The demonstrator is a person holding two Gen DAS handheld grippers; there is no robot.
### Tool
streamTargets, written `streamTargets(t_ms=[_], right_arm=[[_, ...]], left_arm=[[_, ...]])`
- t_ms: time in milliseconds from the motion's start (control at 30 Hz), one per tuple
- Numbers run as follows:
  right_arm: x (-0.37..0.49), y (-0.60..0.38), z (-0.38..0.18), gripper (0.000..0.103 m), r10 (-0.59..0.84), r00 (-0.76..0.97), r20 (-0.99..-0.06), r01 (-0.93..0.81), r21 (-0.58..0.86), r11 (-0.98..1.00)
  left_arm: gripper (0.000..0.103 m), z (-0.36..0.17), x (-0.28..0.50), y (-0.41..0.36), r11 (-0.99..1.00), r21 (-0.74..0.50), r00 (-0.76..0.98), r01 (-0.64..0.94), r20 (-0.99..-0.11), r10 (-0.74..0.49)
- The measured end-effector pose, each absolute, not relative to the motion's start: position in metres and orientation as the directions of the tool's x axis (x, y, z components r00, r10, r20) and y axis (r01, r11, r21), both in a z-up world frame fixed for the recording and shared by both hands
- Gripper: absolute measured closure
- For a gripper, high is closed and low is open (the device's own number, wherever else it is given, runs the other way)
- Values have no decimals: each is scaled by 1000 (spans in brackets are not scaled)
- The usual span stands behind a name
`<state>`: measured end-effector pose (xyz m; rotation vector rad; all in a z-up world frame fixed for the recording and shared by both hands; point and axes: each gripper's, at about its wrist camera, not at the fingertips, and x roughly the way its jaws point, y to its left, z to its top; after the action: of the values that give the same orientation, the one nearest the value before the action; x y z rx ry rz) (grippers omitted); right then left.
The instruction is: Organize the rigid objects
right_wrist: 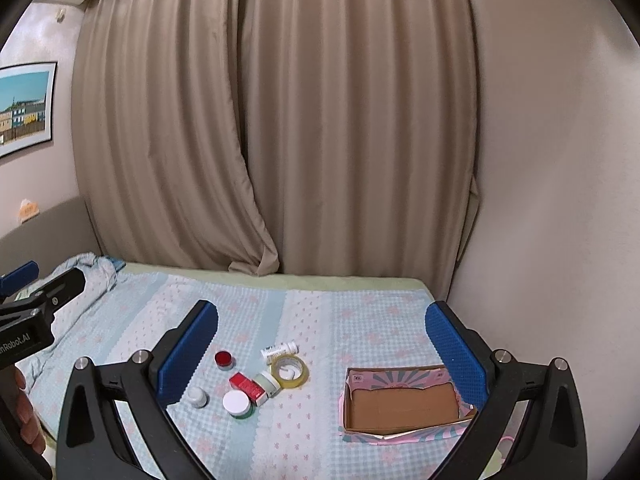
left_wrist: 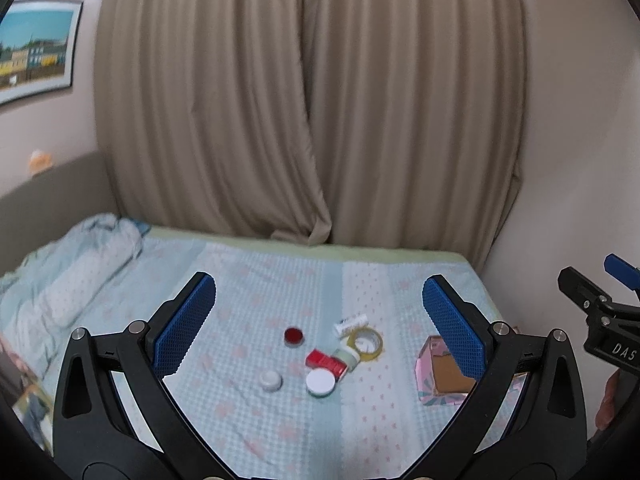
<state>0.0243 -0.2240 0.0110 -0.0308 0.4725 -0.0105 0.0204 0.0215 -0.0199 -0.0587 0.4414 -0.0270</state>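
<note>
Left tool (left_wrist: 319, 312) and right tool (right_wrist: 322, 334) both spread wide, gripping nothing, above the bed (right_wrist: 360, 320); tape roll (right_wrist: 290, 372) left of the cardboard box (right_wrist: 400, 404).

Bed (right_wrist: 320, 312) with pale blue checked cover, backed by closed beige curtains (right_wrist: 280, 120); plain wall (right_wrist: 552, 200) at right, framed picture (right_wrist: 24, 106) at left.

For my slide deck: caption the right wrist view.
Open right tool above a bed with small containers, tape roll and an empty cardboard box.
</note>
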Motion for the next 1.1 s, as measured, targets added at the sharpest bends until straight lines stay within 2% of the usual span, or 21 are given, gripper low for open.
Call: streamTargets(t_ms=[233,500,833,1100], right_arm=[[72,-228,-19,0,64,823,-564,-84,-11,996],[157,-229,-94,0,160,692,-704,-158,68,985],[262,-212,-212,0,196,487,-851,-82,178,981],[336,-190,-319,0,220,356,-908,0,235,972]], left_arm=[[0,-70,55,35,988,-106,827,-110,-561,32],[0,-148,98,49,970,-94,706,-224,-702,95],[0,-277,175,79,940,-125,519,-317,-853,62],[0,-376,236,102,916,-127,383,-380,-923,31]])
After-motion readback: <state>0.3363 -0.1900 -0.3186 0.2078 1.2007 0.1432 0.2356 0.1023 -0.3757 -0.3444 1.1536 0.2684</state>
